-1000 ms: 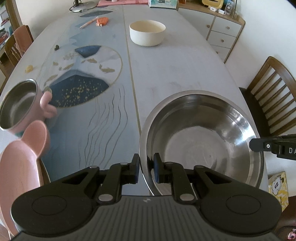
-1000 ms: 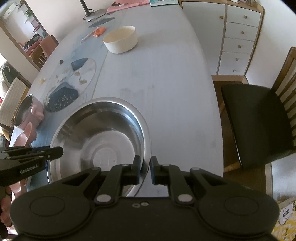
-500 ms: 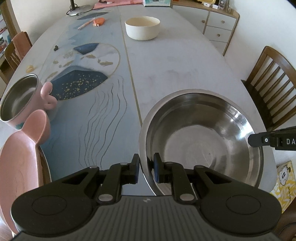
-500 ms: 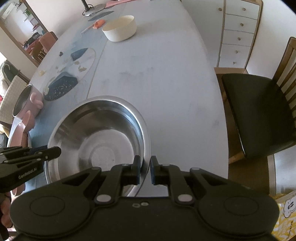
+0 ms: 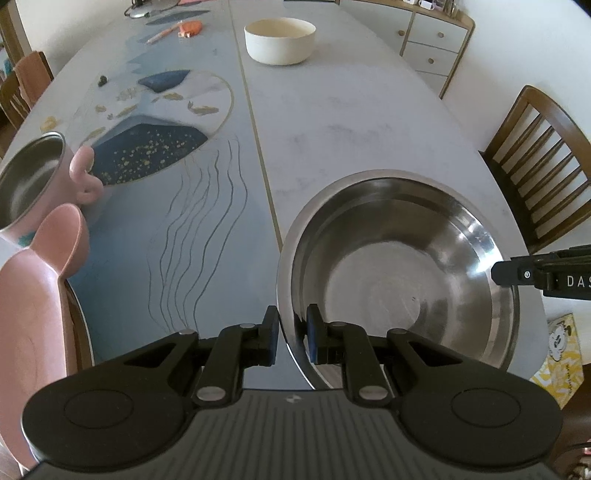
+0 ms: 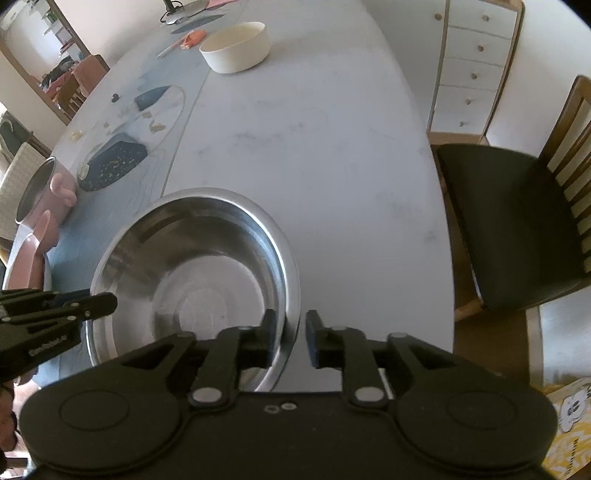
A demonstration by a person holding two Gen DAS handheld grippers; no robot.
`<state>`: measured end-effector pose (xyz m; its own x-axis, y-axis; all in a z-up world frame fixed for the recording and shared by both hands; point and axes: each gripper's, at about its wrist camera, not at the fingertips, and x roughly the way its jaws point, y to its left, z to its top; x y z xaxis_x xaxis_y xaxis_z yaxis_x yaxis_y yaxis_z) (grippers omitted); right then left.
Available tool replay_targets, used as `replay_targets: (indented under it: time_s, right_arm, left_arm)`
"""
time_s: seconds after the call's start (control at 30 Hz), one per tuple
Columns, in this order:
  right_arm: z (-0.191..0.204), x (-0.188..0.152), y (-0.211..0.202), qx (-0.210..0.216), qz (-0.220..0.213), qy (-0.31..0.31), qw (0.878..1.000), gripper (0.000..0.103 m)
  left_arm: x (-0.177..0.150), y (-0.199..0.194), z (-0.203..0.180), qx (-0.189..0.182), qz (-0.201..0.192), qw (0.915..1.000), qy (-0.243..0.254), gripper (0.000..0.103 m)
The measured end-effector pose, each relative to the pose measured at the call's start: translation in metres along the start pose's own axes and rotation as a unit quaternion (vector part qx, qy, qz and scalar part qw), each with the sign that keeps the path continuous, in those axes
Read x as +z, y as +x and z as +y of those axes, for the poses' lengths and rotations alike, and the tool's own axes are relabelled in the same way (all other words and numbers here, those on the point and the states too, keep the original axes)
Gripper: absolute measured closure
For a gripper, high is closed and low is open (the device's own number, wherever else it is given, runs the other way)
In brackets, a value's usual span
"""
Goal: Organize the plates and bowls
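Observation:
A large steel bowl sits near the table's front edge. My left gripper is shut on its left rim. My right gripper is shut on its right rim. Each gripper shows in the other's view, the right one and the left one. A cream bowl stands far back. A pink plate with ears and a pink cup with steel lining are at the left.
The table carries a blue patterned mat. An orange item and a pen lie far back left. Wooden chairs stand at the right, a white drawer cabinet behind.
Both views have shifted slightly as the steel bowl is held by both grippers; the far cream bowl sits a little differently in view. The grips are unchanged.

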<state>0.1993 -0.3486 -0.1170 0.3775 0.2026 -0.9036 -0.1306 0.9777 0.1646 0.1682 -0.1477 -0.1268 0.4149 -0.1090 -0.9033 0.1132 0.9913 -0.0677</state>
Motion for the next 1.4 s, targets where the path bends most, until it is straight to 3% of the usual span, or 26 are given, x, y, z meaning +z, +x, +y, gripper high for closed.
replay_targets:
  time_s: [0.23, 0.53, 0.57, 0.73, 1.0, 1.27, 1.4]
  right_arm:
    - [0.0, 0.001, -0.022, -0.008, -0.026, 0.003, 1.0, 0.074]
    - [0.035, -0.007, -0.056, 0.007, -0.064, -0.021, 0.998, 0.063]
    - [0.04, -0.008, -0.059, 0.009, -0.068, -0.023, 0.997, 0.062]
    - [0.063, -0.013, -0.076, 0.012, -0.086, -0.028, 0.996, 0.055]
    - [0.106, -0.021, -0.096, 0.016, -0.117, -0.039, 0.992, 0.042]
    - [0.154, -0.014, -0.102, 0.035, -0.136, -0.056, 0.989, 0.034]
    - [0.179, -0.005, -0.104, 0.046, -0.149, -0.078, 0.985, 0.023]
  left_arm:
    - [-0.005, -0.017, 0.007, -0.01, -0.015, 0.9998, 0.001, 0.088]
    - [-0.011, -0.053, 0.018, -0.034, -0.052, 0.9981, 0.007, 0.087]
    - [-0.012, -0.057, 0.019, -0.037, -0.057, 0.9977, 0.008, 0.086]
    - [-0.02, -0.083, 0.028, -0.047, -0.09, 0.9947, 0.016, 0.057]
    - [-0.032, -0.124, 0.051, -0.051, -0.135, 0.9892, 0.025, 0.055]
    - [-0.033, -0.155, 0.087, -0.035, -0.168, 0.985, 0.011, 0.047]
    - [-0.031, -0.17, 0.11, -0.021, -0.193, 0.981, -0.005, 0.033]
